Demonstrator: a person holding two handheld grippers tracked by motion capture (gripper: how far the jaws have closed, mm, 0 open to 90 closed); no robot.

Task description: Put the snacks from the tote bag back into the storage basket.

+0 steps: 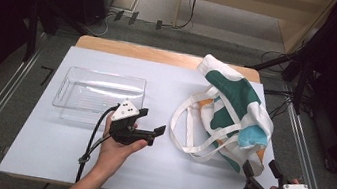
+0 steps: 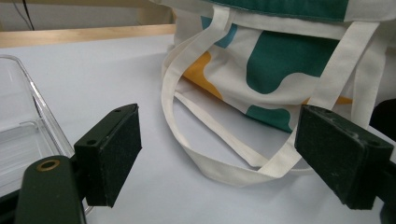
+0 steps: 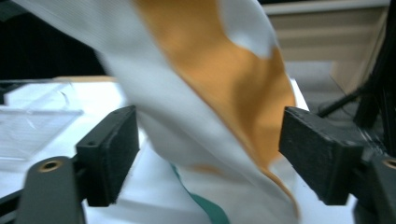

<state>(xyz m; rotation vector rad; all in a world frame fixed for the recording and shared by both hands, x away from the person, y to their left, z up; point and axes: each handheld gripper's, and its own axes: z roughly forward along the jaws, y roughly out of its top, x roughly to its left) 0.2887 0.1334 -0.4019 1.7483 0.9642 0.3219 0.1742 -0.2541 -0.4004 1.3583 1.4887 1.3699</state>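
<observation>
A cream tote bag with green, blue and orange patches lies crumpled on the right half of the white table top. Its cream straps loop out to the left. My left gripper is open just left of the straps, pointing at them, with nothing between its jaws. In the left gripper view the gripper faces the straps and the bag. My right gripper is open at the bag's near right corner. In the right gripper view the gripper has blurred bag cloth between its pads, which do not press it.
A clear plastic tray stands on the left half of the table, just behind my left hand, and its corner appears in the left gripper view. The wooden table edge runs along the back. Black stands and cables crowd the floor at the right.
</observation>
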